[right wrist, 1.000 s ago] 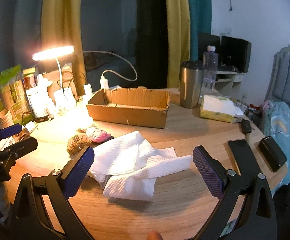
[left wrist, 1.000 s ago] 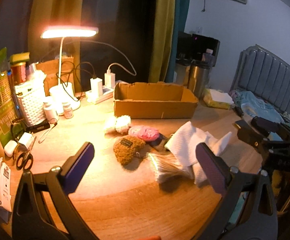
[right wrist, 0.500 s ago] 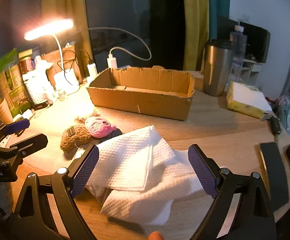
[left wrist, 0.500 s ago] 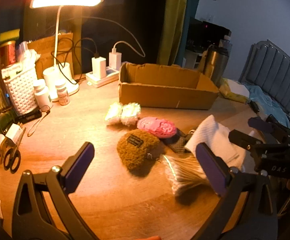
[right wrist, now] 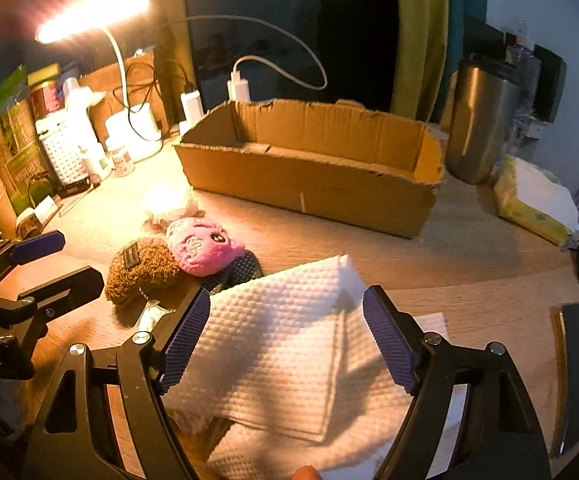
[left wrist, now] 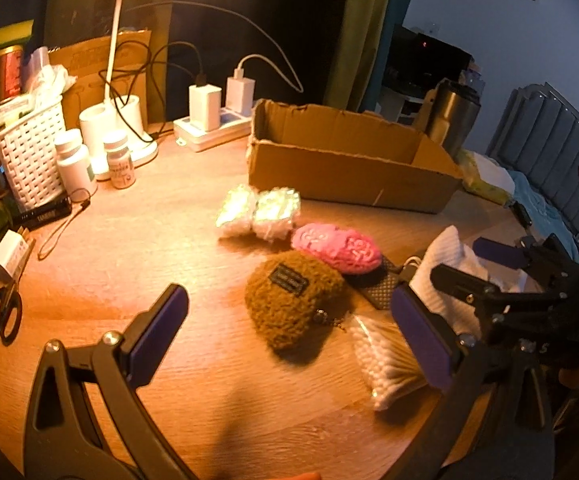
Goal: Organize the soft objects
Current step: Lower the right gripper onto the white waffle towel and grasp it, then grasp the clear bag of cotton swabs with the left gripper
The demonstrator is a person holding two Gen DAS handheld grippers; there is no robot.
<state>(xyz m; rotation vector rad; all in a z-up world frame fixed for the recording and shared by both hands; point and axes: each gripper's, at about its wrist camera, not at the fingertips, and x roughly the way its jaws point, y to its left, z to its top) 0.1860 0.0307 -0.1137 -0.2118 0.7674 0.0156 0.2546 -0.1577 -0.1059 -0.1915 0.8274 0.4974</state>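
On the wooden table lie a brown fuzzy pouch [left wrist: 293,304], a pink plush [left wrist: 337,248], two white fluffy bundles [left wrist: 257,216], a dark mesh pouch [left wrist: 377,284] and a pack of cotton swabs [left wrist: 381,356]. My left gripper [left wrist: 289,296] hangs open just above the brown pouch, touching nothing. My right gripper [right wrist: 287,296] straddles the folded white paper towels [right wrist: 281,344]. Its jaws are closing with the towels between them, and the towels look unsqueezed. An open cardboard box [right wrist: 309,196] stands behind the pile. The left gripper [right wrist: 81,258] also shows at the left edge of the right wrist view.
A lit desk lamp [left wrist: 117,60], white basket [left wrist: 29,156], pill bottles [left wrist: 119,160] and power strip [left wrist: 209,136] line the back left. Scissors [left wrist: 3,316] lie at the left edge. A steel tumbler [right wrist: 477,128], tissue pack [right wrist: 533,200] and dark phone [right wrist: 577,368] sit on the right.
Both grippers have come down and forward toward the pile. The right jaws have narrowed around the paper towels. The left jaws stay wide.
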